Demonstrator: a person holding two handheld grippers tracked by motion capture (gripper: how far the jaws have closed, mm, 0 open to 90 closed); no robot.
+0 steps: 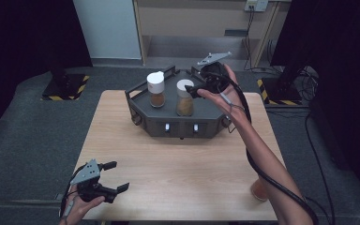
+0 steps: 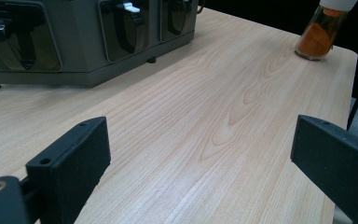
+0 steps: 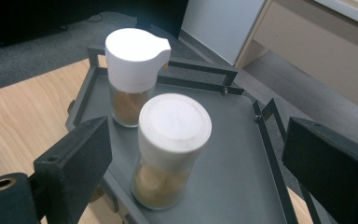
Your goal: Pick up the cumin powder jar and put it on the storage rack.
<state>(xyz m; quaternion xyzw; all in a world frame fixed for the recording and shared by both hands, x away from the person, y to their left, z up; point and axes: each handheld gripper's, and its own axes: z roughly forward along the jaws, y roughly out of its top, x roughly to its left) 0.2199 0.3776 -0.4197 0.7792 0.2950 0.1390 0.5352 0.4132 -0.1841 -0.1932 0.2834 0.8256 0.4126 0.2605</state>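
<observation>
Spice jar point(image 3: 171, 149) with the flat white cap sits on the grey rack's tray point(image 3: 242, 154), beside another jar point(image 3: 133, 74). Right gripper point(image 1: 193, 90) hovers just next to it, jaws apart, nothing held. Left gripper point(image 1: 117, 176) rests open at the table's point(image 1: 178, 164) near edge

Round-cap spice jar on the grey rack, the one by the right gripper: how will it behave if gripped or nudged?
The round-cap spice jar looks rigid, likely clear glass, so probably smooth and slippery between the pads. It stands tall on a narrow base, so a push near the white cap may tip it. Being round, it would likely roll if it fell. The right gripper is open.
</observation>
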